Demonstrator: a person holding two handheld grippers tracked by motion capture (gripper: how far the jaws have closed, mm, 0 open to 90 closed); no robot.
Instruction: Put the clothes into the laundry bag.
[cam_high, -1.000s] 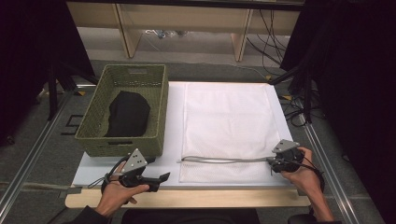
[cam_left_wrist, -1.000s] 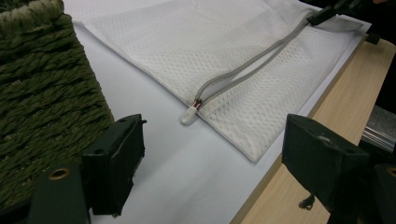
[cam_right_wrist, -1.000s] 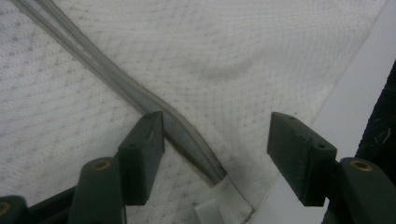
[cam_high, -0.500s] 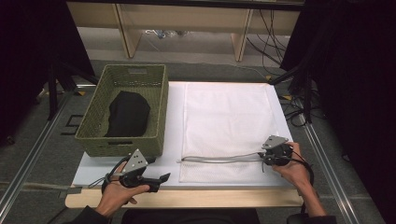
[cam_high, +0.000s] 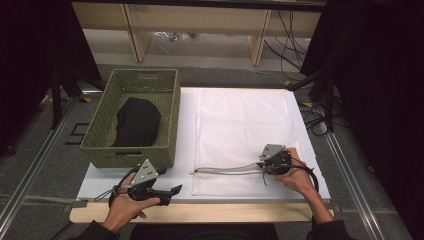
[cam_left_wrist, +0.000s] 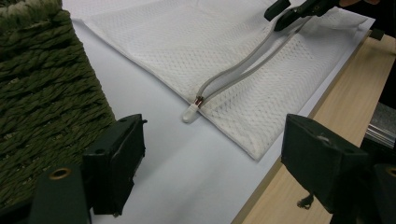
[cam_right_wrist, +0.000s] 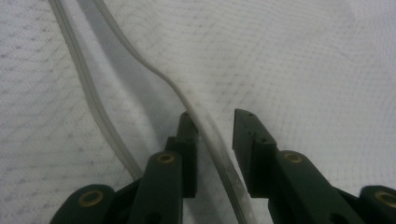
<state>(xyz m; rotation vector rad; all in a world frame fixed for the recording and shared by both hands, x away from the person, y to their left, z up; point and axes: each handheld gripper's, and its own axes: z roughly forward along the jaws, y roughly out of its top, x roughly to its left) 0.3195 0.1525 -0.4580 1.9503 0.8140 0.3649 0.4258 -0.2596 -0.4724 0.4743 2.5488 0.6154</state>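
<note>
A mesh bag (cam_high: 242, 135) lies flat on a board (cam_high: 185, 145) at frame centre. A wicker basket (cam_high: 167, 117) sits to its left, a folded cloth (cam_high: 136, 121) inside. The bag's opened zip (cam_high: 225, 170) runs along its lower edge.

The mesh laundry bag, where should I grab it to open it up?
Grip the raised upper zipper edge of the mesh laundry bag, coming from its near right end. That edge arches clear of the mesh, and the right gripper already straddles it.
</note>
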